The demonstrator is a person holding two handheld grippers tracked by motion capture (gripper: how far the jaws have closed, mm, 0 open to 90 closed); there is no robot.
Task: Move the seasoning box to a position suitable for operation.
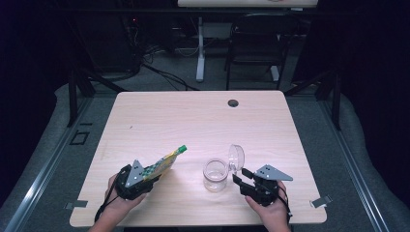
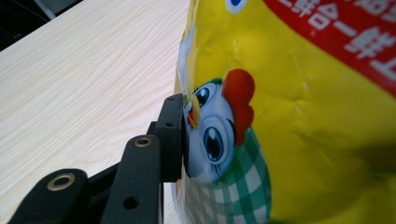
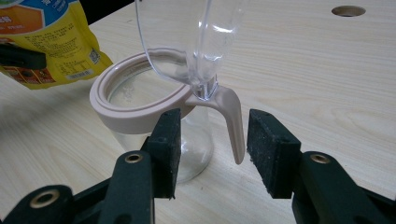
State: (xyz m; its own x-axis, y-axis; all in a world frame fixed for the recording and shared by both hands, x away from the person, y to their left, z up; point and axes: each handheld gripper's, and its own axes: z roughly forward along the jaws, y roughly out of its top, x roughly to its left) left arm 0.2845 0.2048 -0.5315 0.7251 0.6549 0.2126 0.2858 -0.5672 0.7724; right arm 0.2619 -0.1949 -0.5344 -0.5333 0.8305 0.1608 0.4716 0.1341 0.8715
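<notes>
My left gripper clamps the yellow pouch, green cap angled up and away. My right gripper is open, jaws either side of the beige tab, not touching it. Just beyond: the clear jar on the tabletop, hinged lid flipped up.

In the left gripper view we can't see the far jaw at all, since the yellow pouch hides it and runs off the top, right and bottom edges. The jar lid gets cropped up top in the right gripper view.
</notes>
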